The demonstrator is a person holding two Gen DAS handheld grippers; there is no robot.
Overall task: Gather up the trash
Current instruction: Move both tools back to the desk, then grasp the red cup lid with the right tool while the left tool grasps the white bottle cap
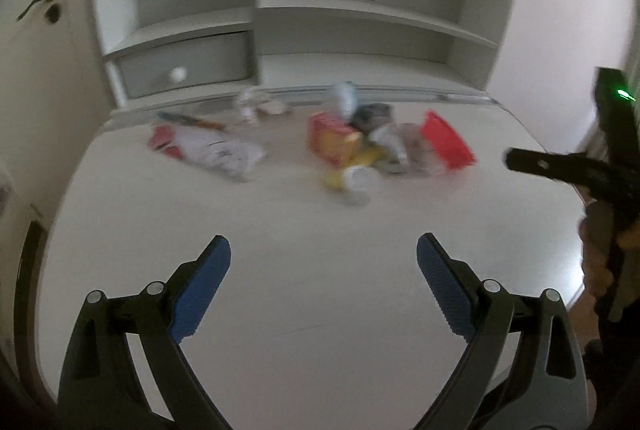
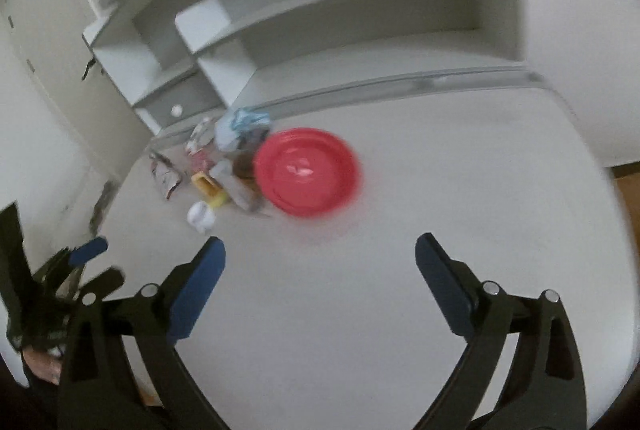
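Trash lies in a blurred pile on the white desk (image 1: 280, 250): a red and white wrapper (image 1: 200, 146), a red and yellow box (image 1: 332, 140), a white cup (image 1: 358, 184) and a red plate (image 1: 448, 140). In the right wrist view the red plate (image 2: 306, 172) lies right of the pile, with the white cup (image 2: 201, 216) and a yellow item (image 2: 210, 190) at its left. My left gripper (image 1: 323, 254) is open and empty above the desk's near part. My right gripper (image 2: 320, 254) is open and empty, short of the plate; it also shows in the left wrist view (image 1: 520, 160).
A white shelf unit (image 1: 320, 10) with a grey drawer (image 1: 184, 70) stands behind the desk. A door with a dark handle (image 1: 38, 4) is at the left. The left gripper also shows in the right wrist view (image 2: 86, 254) at the lower left.
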